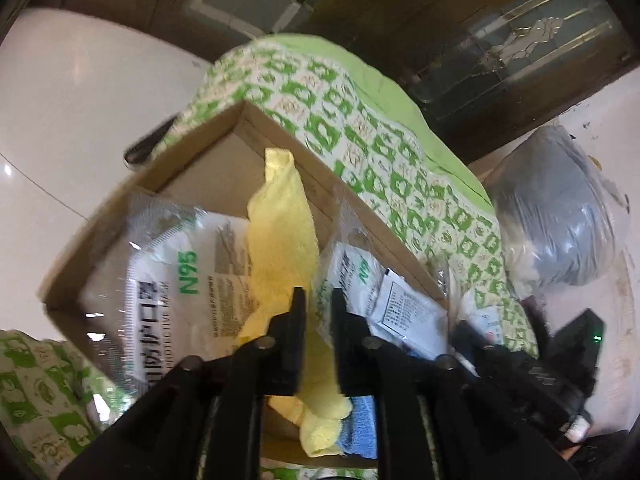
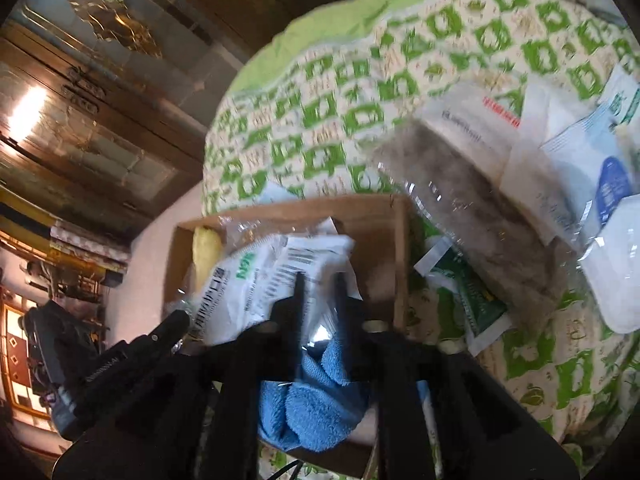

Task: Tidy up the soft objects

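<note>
Cardboard box on green-patterned bedding holds yellow cloth, blue cloth, mask packs. Left gripper part-open astride yellow cloth; right gripper part-open over packs, gripping nothing.

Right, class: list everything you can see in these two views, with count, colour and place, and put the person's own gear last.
Brown cardboard box: one, open, on the patterned cloth.
Yellow fluffy towel: one, draped in the box, between the left tongs' fingers.
Blue terry towel: one, at the box's near end.
White N95 mask packets: at least two, in clear wrap, in the box.
Grey fluffy item in clear plastic: one, on the cloth right of the box.
Green-and-white sachet: one, beside the box.
White sealed packets: several, far right.
Green-and-cream patterned cloth: one, under everything.
Left tongs: black, open, over the yellow towel.
Right tongs: black, open, over the packets.
</note>
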`<state>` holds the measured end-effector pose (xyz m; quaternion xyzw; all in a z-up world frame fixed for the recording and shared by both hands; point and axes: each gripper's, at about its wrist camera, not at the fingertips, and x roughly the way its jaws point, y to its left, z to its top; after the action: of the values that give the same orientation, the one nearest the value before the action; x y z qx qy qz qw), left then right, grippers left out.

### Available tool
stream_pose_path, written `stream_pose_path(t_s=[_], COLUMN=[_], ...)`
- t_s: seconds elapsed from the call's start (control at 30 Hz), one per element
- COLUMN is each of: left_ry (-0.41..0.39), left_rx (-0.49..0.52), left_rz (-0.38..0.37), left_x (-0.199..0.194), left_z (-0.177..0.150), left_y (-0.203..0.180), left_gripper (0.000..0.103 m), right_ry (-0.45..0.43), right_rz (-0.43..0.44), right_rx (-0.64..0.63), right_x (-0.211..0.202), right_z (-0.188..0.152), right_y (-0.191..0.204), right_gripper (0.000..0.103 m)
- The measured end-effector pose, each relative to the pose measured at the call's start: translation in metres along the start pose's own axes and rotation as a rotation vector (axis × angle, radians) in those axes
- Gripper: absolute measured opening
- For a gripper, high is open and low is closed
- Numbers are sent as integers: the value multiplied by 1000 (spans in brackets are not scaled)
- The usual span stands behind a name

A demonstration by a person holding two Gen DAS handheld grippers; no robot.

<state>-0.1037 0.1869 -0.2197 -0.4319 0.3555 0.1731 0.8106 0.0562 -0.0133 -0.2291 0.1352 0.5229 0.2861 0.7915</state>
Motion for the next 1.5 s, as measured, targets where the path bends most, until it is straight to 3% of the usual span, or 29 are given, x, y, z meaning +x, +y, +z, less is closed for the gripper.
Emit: stream_pose_path(t_s=[0.03, 0.07, 0.1, 0.17, 0.4, 0.57, 0.67, 0.83, 1.1, 1.27, 1.37, 1.5], left_ry=[-21, -46, -71, -105, -185, -120, -60, 1, 44, 57, 67, 66], left_rx=[3, 12, 21, 35, 189, 283, 346, 413, 423, 405, 405, 412], left_rz=[4, 6, 11, 28, -41, -133, -178, -217, -233, -241, -247, -242], left_x=[-4, -8, -12, -21, -42, -33, -23, -14, -5, -1, 2, 2], left_z=[-2, -5, -7, -13, -41, -67, -78, -97, -107, -105, -104, -106], left_y=[-1, -3, -5, -8, -43, -73, -91, -111, -120, -118, -119, -120], left_gripper=[44, 59, 61, 61, 61, 61, 61, 61, 61, 61, 61, 61], right_ry=[-31, -54, -71, -93, -170, -237, -296, -341, -349, -406, -351, -269], right_rz=[15, 27, 31, 38, 128, 123, 69, 0, -53, -120, -42, -62], right_rx=[8, 13, 10, 8, 83, 266, 437, 526, 579, 535, 500, 436], right_x=[-9, -17, -26, -39, -89, -112, -124, -144, -148, -147, -126, -109], right_z=[0, -1, -2, -3, -18, -22, -28, -31, -31, -18, -5, -4], right_y=[-1, -2, -1, -3, -32, -95, -143, -196, -261, -273, -275, -264], right_gripper=[45, 47, 48, 48, 48, 48, 48, 48, 48, 51, 53, 53])
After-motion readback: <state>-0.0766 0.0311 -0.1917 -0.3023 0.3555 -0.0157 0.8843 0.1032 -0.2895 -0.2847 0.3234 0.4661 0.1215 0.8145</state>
